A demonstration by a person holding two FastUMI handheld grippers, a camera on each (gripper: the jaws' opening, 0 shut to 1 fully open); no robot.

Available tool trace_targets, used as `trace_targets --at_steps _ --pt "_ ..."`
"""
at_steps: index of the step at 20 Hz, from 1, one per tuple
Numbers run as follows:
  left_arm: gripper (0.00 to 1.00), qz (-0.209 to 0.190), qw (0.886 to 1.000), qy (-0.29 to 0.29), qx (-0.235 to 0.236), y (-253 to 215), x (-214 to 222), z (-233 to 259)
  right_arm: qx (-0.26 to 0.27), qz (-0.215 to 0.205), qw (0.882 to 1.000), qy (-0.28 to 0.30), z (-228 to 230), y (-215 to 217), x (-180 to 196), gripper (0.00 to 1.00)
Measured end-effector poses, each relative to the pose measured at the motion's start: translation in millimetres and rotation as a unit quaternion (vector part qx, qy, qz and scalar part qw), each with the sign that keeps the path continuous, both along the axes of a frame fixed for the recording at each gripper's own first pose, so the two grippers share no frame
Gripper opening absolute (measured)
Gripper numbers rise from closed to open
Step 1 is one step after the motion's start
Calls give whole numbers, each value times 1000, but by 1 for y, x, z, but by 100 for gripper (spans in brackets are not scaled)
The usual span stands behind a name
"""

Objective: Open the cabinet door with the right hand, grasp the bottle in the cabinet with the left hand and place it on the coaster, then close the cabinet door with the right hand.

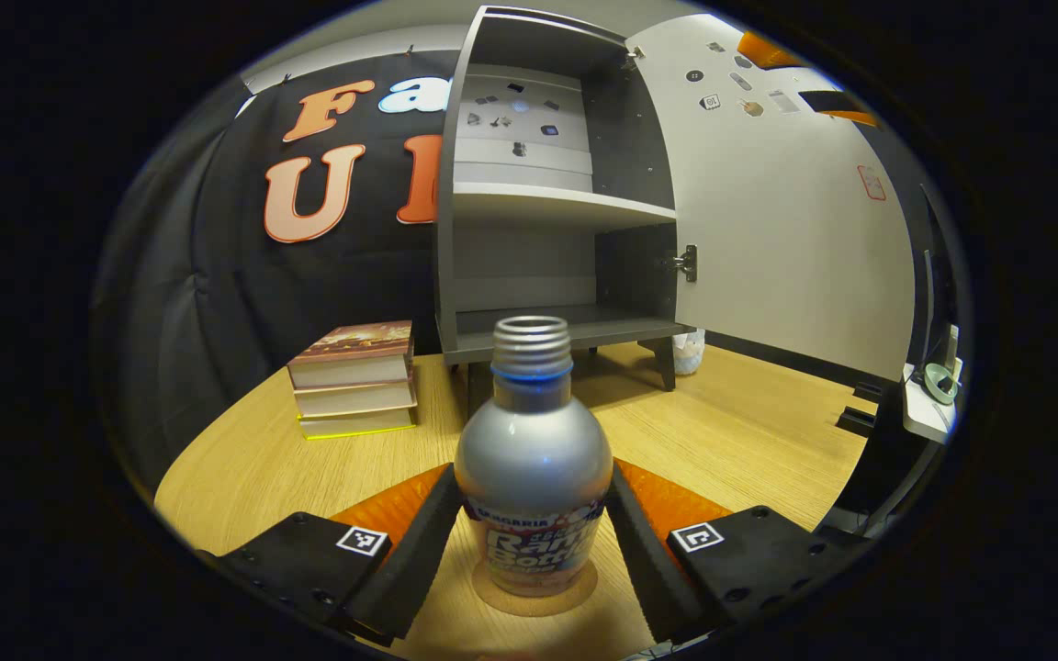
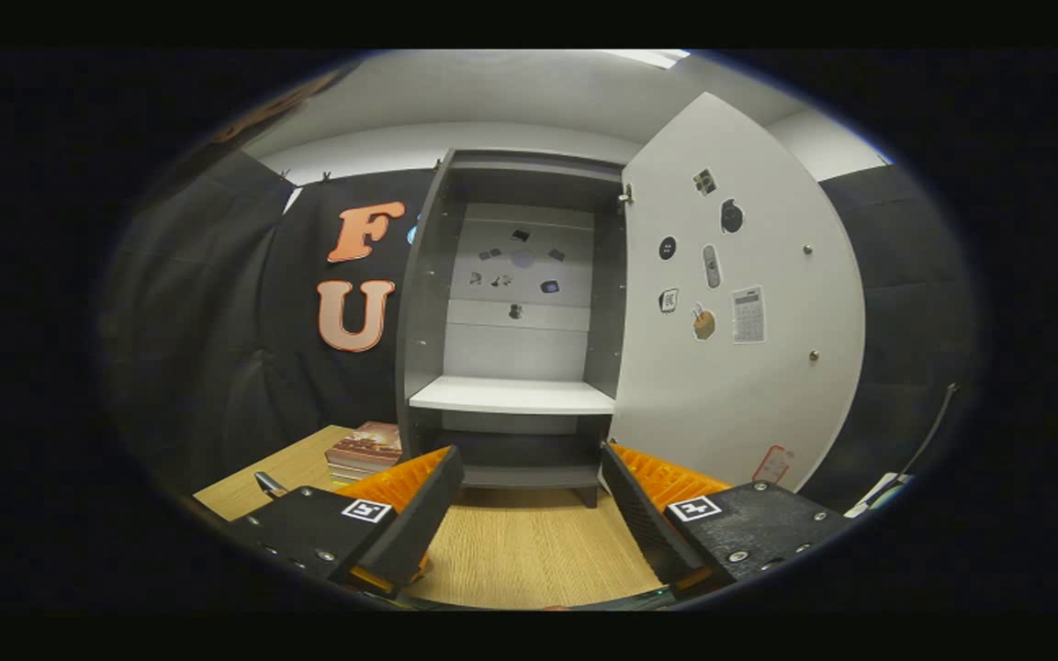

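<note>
- A capless silver bottle (image 1: 534, 468) stands upright on a round coaster (image 1: 536, 595) on the table (image 1: 740, 431); the left claw (image 1: 534, 542) flanks it, contact unclear
- Behind, the cabinet (image 1: 529, 197) door (image 1: 786, 211) hangs open; books (image 1: 356, 376) lie beside
- The right gripper view faces that cabinet (image 2: 515, 367); the right claw (image 2: 534, 514) is level, spread, empty

A stack of books (image 1: 356, 376) lies near the back left edge of the wooden table (image 1: 749, 431) (three volumes, the top one with a reddish cover). A small pale container (image 1: 690, 352) stands farther right along the back edge.
</note>
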State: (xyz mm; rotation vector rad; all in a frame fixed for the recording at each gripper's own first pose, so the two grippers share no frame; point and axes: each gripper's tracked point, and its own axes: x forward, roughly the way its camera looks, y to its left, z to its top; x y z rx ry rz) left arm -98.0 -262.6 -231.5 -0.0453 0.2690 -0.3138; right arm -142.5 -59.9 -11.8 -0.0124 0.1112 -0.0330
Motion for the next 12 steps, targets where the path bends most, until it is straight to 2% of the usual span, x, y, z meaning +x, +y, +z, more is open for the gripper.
trace_targets --at_steps 7,12 --pt "96 11 999 -51 4 2 14 59 5 -15 1000 -21 17 -30 -14 94" --pt "96 28 997 -71 -13 7 21 109 -6 -28 999 -32 32 -58 -19 94"
